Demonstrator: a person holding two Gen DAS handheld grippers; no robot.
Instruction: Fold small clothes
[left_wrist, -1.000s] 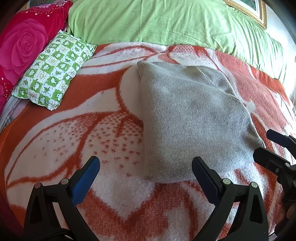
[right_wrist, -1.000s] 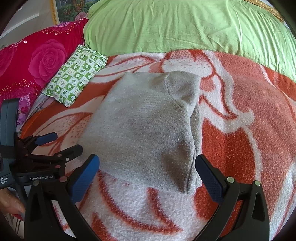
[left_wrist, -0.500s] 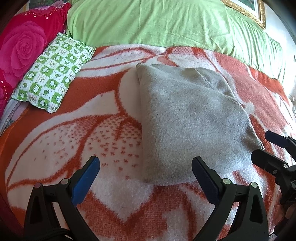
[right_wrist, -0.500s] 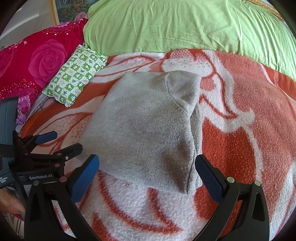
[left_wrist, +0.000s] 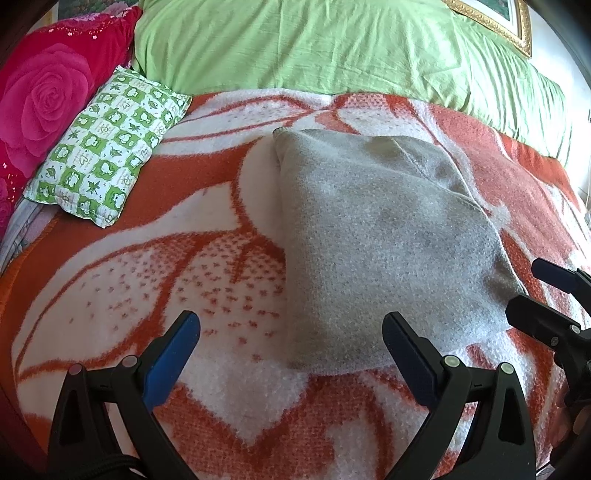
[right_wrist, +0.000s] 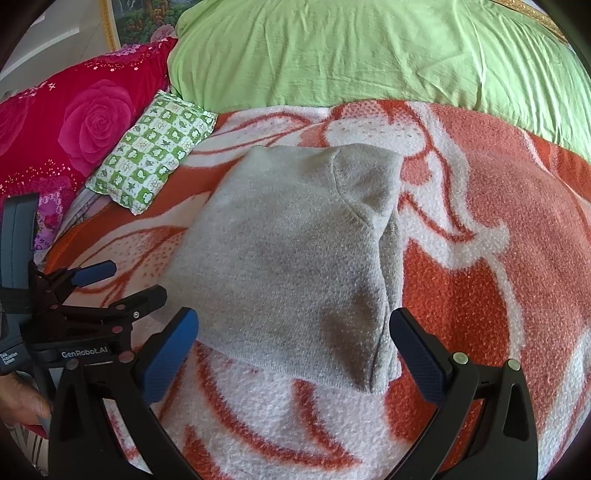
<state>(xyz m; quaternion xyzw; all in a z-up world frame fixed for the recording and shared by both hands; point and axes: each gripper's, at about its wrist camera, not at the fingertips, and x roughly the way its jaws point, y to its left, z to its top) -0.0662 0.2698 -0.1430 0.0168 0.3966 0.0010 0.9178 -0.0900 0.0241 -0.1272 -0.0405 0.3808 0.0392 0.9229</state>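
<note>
Right wrist view: right claw gaped wide, empty, sweater just beyond, long axis running far; left claw wide too, sweater off right.

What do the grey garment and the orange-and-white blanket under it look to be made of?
Grey garment: seemingly a soft knit, matte and slightly fuzzy, with a fine looped grain and a visible seam. Orange-and-white blanket: probably plush fleece or a woven pile, with a nubby, fluffy surface; the fibre cannot be told.
</note>
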